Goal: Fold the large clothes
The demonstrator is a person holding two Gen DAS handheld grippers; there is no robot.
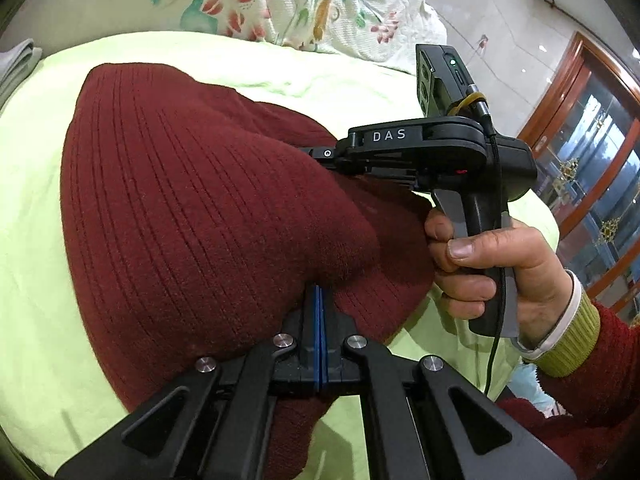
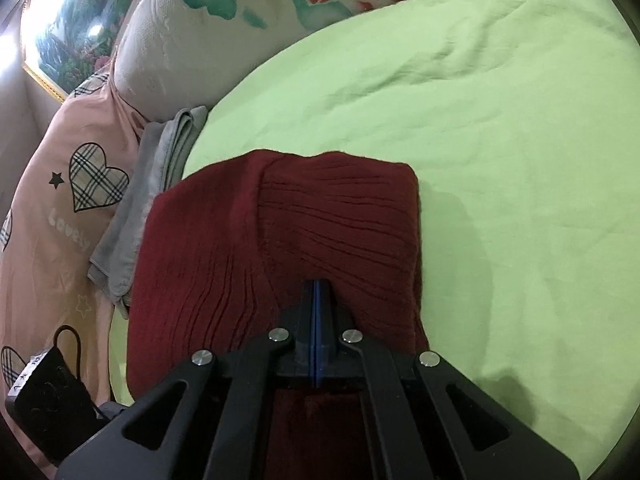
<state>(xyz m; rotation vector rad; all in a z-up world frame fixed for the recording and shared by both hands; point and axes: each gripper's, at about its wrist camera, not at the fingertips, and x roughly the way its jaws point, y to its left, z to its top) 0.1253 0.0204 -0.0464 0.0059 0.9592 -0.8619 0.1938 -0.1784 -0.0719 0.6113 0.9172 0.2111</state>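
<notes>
Nearest, the left gripper [image 1: 319,294] is pinched fully closed on the near edge of the sweater [image 1: 192,200], blue pads together with knit caught at their tips. The right gripper [image 2: 317,288] is closed likewise on the maroon fabric. The folded sweater lies on the green sheet [image 2: 500,140]. Farther left sit a grey cloth [image 2: 160,184] and floral pillow [image 2: 208,12].

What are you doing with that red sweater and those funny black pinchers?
A person is folding a dark red sweater on a light green bedsheet, with a pincher tool in each hand. The left gripper and the right gripper are both shut, each pinching the sweater's near edge. The person's hand squeezes the right tool's handle.
</notes>
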